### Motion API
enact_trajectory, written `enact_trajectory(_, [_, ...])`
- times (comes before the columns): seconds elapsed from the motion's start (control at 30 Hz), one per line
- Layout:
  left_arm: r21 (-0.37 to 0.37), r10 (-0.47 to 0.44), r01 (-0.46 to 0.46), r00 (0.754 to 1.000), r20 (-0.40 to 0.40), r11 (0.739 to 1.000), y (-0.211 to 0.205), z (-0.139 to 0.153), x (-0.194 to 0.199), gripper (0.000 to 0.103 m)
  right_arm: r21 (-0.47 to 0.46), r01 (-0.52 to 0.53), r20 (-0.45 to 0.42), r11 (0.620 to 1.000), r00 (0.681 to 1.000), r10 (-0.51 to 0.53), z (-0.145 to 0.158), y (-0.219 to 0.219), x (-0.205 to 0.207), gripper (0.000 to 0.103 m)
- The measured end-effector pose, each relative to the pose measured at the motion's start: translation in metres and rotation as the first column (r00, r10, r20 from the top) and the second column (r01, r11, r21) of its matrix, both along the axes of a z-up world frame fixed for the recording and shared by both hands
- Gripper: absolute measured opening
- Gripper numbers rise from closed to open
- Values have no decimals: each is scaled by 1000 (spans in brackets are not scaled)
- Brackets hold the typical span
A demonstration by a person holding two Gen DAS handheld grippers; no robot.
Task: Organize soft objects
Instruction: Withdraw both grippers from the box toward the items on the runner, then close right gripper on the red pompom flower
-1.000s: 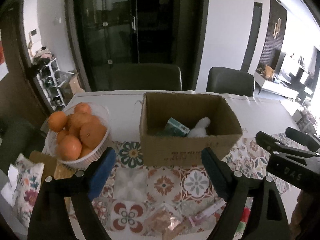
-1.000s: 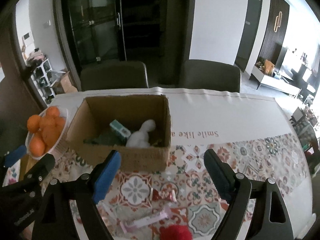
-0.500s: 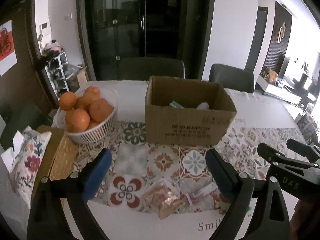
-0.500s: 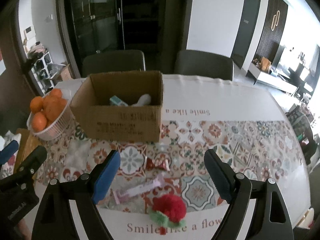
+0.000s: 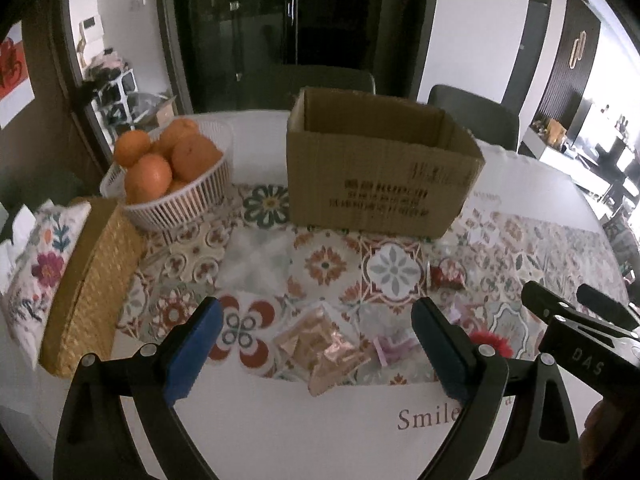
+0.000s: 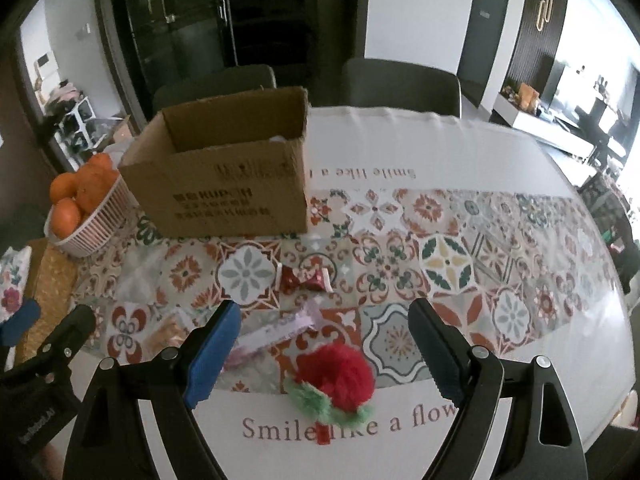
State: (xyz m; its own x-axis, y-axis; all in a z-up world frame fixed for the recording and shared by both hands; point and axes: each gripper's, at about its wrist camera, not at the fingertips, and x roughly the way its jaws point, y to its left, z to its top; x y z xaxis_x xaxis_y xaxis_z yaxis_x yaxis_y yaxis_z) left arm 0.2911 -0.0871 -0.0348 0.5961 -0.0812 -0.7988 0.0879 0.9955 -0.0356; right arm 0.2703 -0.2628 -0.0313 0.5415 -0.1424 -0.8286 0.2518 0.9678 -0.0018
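Observation:
A brown cardboard box (image 5: 380, 176) stands at the table's back; it also shows in the right wrist view (image 6: 232, 176). A red fluffy plush with green leaves (image 6: 336, 384) lies near the front edge, between the fingers of my open right gripper (image 6: 324, 356). A pink packet (image 6: 276, 330), a red bow (image 6: 304, 278) and a copper foil packet (image 5: 324, 350) lie loose on the patterned cloth. My left gripper (image 5: 316, 348) is open and empty, above the foil packet. The box's contents are hidden.
A white basket of oranges (image 5: 172, 176) stands left of the box. A woven tray (image 5: 88, 280) and a floral cushion (image 5: 36, 264) lie at the left edge. Dark chairs (image 6: 400, 84) stand behind the table.
Both grippers have pulled back from the box and lowered toward the table's front. The red plush and loose packets now sit between the fingers. The box's inside has gone out of sight.

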Motion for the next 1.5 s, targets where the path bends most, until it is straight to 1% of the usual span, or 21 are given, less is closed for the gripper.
enact_trajectory(0.2, [1, 5, -4, 998, -58, 1000, -6, -24, 0, 96, 69, 33, -56, 997, 998, -29, -29, -12, -1, 86])
enact_trajectory(0.3, [6, 10, -9, 997, -73, 1000, -9, -33, 0, 96, 98, 48, -81, 994, 996, -40, -42, -16, -2, 86])
enact_trajectory(0.47, [14, 13, -11, 993, -115, 1000, -13, -51, 3, 96, 107, 70, -119, 992, 991, -57, -60, -21, -2, 86])
enact_trajectory(0.67, [30, 28, -24, 985, -170, 999, -18, -70, 7, 96, 142, 88, -170, 986, 983, -64, -84, -28, 4, 86])
enact_trajectory(0.83, [55, 27, -17, 982, -187, 998, -23, -80, 10, 96, 189, 117, -222, 975, 972, -73, -106, -34, 7, 86])
enact_trajectory(1.17, [77, 47, -30, 973, -228, 997, -22, -99, 16, 96, 212, 148, -274, 966, 958, -87, -135, -35, 14, 86])
enact_trajectory(1.27, [72, 50, -33, 969, -243, 997, -22, -104, 18, 96, 225, 164, -290, 961, 952, -95, -143, -36, 15, 83])
enact_trajectory(1.43, [72, 57, -40, 965, -255, 997, -20, -110, 19, 96, 229, 174, -312, 958, 945, -97, -154, -35, 17, 76])
enact_trajectory(1.5, [74, 58, -41, 965, -255, 996, -19, -111, 19, 96, 213, 170, -300, 962, 949, -101, -154, -34, 17, 64])
